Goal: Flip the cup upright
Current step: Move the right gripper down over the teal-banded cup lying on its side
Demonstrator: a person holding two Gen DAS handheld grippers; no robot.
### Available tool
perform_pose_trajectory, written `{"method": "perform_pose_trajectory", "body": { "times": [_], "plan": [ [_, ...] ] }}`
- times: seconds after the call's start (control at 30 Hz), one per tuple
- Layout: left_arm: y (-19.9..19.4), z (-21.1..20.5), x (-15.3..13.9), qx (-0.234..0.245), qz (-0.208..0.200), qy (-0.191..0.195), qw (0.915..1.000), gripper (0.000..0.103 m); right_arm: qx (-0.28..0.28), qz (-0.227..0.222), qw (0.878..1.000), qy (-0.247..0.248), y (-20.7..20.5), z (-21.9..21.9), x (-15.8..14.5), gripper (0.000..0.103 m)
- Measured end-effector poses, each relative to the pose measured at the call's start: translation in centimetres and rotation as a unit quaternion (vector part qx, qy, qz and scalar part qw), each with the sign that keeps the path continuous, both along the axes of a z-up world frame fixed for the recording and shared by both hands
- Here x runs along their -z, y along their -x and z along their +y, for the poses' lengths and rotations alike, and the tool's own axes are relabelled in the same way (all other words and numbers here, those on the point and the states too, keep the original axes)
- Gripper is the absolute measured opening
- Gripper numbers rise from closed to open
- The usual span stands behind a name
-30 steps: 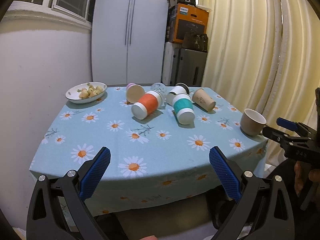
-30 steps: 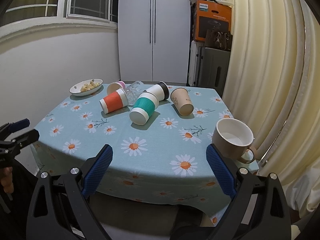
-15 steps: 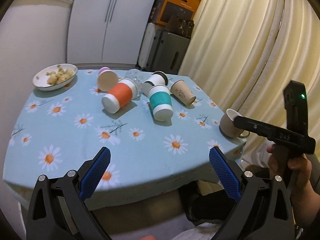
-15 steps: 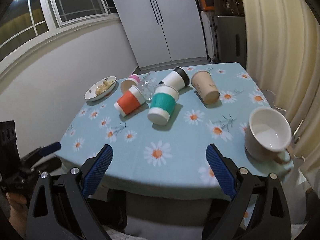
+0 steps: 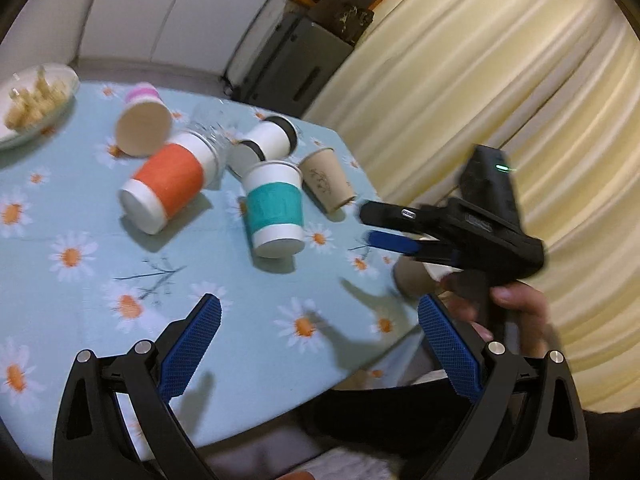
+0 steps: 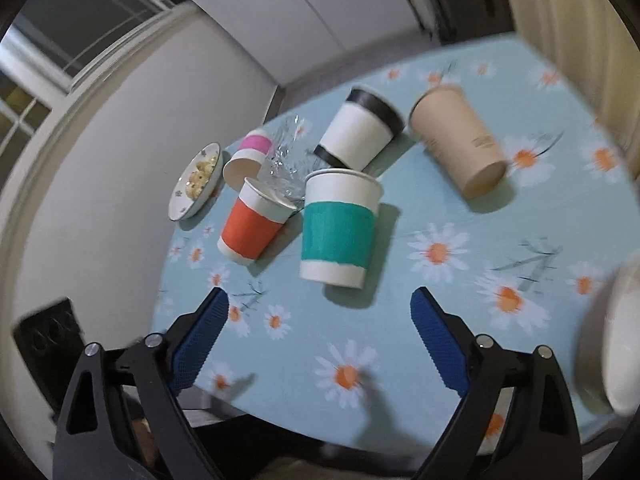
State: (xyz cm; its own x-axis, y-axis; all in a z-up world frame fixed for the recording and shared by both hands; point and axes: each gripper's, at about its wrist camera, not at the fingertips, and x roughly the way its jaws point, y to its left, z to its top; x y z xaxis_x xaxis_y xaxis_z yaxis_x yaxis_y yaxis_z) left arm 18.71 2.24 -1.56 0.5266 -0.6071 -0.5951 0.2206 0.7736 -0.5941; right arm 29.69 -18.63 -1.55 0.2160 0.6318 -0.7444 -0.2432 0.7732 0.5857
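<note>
Right gripper [image 6: 316,336] is wide open, nothing between the blue pads, hovering over the near table edge. It points at the teal cup [image 6: 338,226], which lies straight ahead, centred between the fingers but well apart from them. Likely the approach step, grasp not yet made.

Teal cup lies on its side, base toward the gripper, mouth away, on the daisy cloth [image 6: 440,320]. That base-first lie means a side pinch across the sleeve, then a tip-up about the base, my guess. Its mouth end sits just beside the orange cup [image 6: 256,224] and the black-banded cup [image 6: 360,132], so there is little room at the far end.

Seen from the left wrist, the right gripper [image 5: 384,226] is held low over the table's right corner, fingers level and reaching toward the cups, the person's hand [image 5: 516,320] wrapped under the handle. It partly hides the mug [image 5: 412,276] at that corner.

Left gripper [image 5: 320,340] is also wide open and empty, hanging back over the near edge and angled at the pile.

Further out: tan cup [image 6: 460,144] on its side to the right, pink cup [image 6: 248,158] and a clear glass [image 6: 286,160] behind the orange one, dish [image 6: 176,200] of food at the far left edge. All five paper cups are lying down; the glass is too blurred to tell.
</note>
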Motion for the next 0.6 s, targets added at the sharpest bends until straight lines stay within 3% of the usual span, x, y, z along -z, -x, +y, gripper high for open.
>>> {"method": "perform_pose_trajectory", "body": {
  "times": [0.13,0.27,0.4,0.6],
  "plan": [
    [-1.7,0.0,1.4,0.022,0.032,0.027,0.9989,0.096,-0.002,0.044,0.999,0.003,-3.1,0.9,1.8,0.088],
    [-3.2,0.3,2.8,0.032,0.065,0.058,0.9957,0.096,-0.008,0.052,0.998,0.024,-5.0,1.8,2.6,0.088],
    [-4.3,0.1,3.9,0.045,0.087,0.081,0.9919,0.096,-0.02,0.067,0.997,0.032,-6.1,2.7,3.5,0.08],
    [-4.7,-0.4,5.4,0.051,0.108,0.079,0.9897,0.096,-0.029,0.086,0.995,0.034,-7.4,3.4,4.7,0.077]
  ]
}}
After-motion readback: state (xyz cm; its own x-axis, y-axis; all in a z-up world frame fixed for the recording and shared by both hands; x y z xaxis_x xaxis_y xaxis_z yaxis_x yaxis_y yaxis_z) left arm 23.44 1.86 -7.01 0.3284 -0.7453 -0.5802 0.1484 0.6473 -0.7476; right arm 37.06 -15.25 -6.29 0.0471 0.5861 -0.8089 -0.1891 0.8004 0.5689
